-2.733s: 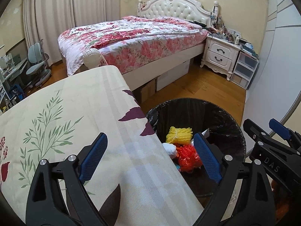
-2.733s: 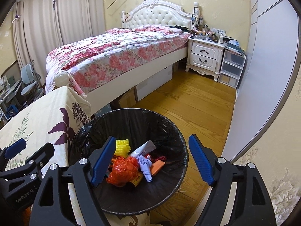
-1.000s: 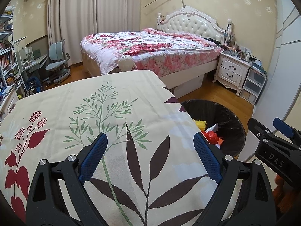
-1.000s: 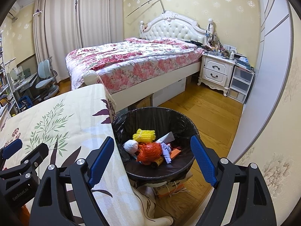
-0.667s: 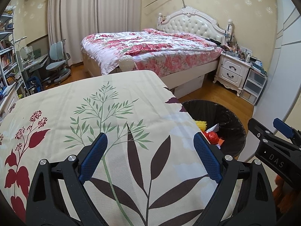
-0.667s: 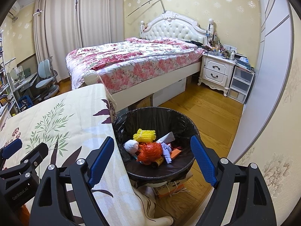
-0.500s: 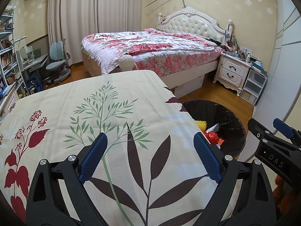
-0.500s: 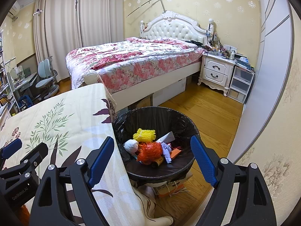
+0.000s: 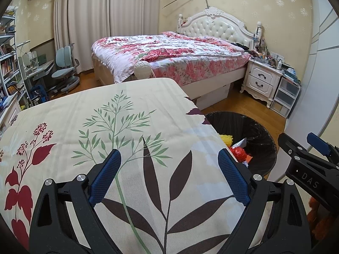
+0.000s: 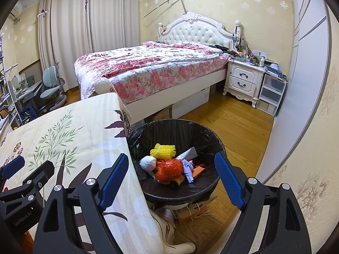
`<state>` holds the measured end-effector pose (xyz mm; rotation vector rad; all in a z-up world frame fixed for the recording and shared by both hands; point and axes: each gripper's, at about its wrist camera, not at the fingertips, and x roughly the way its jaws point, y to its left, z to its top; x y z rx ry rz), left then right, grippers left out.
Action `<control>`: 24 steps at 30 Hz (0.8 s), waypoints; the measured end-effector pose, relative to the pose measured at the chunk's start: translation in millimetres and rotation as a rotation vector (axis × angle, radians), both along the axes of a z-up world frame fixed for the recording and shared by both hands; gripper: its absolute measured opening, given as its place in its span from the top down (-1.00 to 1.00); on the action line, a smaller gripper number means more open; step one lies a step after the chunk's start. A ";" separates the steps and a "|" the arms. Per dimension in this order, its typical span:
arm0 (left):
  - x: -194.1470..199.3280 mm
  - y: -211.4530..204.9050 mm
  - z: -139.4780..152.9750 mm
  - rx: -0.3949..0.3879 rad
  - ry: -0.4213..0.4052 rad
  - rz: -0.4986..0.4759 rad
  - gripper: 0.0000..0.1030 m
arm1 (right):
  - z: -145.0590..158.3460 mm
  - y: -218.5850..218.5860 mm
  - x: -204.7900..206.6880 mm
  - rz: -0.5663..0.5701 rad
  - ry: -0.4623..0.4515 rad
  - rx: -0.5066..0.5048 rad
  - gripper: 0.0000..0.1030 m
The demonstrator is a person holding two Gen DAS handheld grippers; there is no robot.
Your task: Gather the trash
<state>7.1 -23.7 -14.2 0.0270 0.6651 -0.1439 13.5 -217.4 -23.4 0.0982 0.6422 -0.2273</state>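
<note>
right wrist: right gripper agape, above bin

I read "DAS" on my right gripper body in the left view, "GenRobot.AI" on my left gripper body in the right view.

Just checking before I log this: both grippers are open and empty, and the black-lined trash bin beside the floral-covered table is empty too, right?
Not quite. The trash bin is not empty: the right wrist view shows a yellow bundle, an orange bag and other scraps inside. The left gripper and right gripper are open and empty.
</note>
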 end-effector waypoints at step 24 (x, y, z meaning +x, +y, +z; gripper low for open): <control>-2.9 1.0 -2.0 0.003 -0.005 0.004 -0.76 | 0.7 1.6 -0.3 0.000 0.000 -0.001 -0.57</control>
